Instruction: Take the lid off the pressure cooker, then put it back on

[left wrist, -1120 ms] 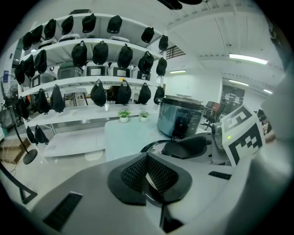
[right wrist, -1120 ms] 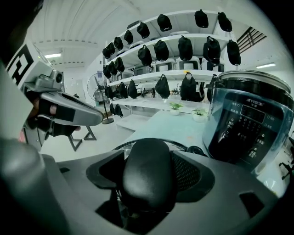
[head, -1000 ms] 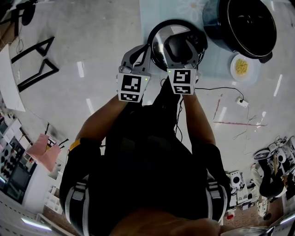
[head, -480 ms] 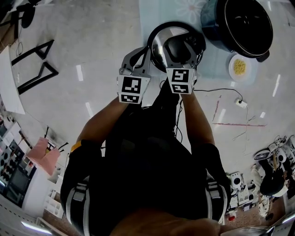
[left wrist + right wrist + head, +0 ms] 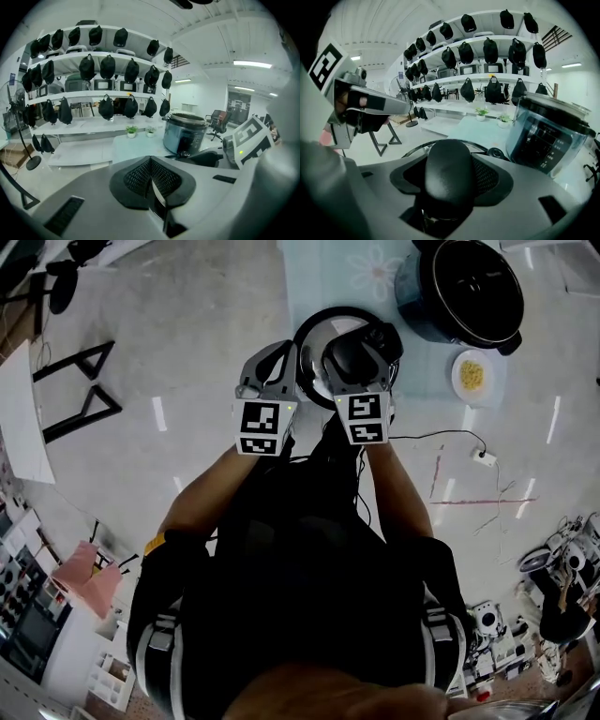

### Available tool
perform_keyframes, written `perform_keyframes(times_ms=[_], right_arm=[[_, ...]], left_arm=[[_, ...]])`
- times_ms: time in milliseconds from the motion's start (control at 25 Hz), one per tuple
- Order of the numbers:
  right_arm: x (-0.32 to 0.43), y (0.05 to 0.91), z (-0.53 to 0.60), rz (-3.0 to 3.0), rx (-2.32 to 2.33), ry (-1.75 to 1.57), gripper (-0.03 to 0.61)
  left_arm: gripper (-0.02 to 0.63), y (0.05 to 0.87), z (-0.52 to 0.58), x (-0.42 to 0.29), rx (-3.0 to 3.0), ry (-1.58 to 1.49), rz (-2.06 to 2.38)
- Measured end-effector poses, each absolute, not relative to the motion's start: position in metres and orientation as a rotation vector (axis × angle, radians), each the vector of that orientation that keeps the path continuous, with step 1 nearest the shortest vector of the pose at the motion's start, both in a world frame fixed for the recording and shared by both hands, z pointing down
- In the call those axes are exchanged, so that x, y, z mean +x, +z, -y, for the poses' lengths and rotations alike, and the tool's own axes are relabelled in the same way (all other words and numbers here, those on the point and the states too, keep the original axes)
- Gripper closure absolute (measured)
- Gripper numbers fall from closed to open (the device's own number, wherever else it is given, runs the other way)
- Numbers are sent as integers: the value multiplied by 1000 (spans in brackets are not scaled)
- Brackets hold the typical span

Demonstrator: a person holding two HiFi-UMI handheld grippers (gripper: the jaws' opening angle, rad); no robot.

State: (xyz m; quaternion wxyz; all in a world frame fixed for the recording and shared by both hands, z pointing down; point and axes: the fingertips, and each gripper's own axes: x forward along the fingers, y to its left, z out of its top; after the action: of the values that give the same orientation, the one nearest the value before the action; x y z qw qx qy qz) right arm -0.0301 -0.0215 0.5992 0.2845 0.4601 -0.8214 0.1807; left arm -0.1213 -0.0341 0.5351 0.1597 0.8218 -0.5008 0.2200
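Note:
The round glass lid [image 5: 314, 334] with its black handle [image 5: 352, 351] hangs at the near edge of the pale blue table [image 5: 375, 277]. My left gripper [image 5: 292, 360] is shut on the lid's rim [image 5: 158, 199]. My right gripper [image 5: 359, 371] has just been closing and is shut on the lid's handle [image 5: 450, 171], which fills the gap between its pads. The open pressure cooker [image 5: 459, 287] stands to the right on the table, also seen as the cooker [image 5: 185, 133] and the cooker [image 5: 546, 138].
A small white plate [image 5: 472, 374] with yellow food sits near the cooker. A cable and plug [image 5: 483, 457] lie on the floor at right. Black stand legs [image 5: 75, 381] are at left. Shelves of black bags [image 5: 93, 70] line the far wall.
Both grippers have risen together with the lid and drawn slightly toward me, and the lid looks larger in the head view. The cooker and the plate have not moved on the table.

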Motion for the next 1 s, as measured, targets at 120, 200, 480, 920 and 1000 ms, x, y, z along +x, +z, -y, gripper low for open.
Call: perform_keyframes(times_ms=[120,200,480,920,1000], right_arm=[[-33,565,11,2218,1230,473,287],[-32,541,7,2230,1227,466,287],[-7,466,5,2251,1284,386,287],[76,385,53,2233,1348,269,287],[94,380,69,2227,1341,250,287]], left_arm=[[606,509,32,-126,2364,591,1443],[606,490,32,-128,2371,559,1451],[606,434,36,-116,2456,470,1428],[606,387,66,-39,2599,438,1276],[606,381,75,-26,2610,442,1279]])
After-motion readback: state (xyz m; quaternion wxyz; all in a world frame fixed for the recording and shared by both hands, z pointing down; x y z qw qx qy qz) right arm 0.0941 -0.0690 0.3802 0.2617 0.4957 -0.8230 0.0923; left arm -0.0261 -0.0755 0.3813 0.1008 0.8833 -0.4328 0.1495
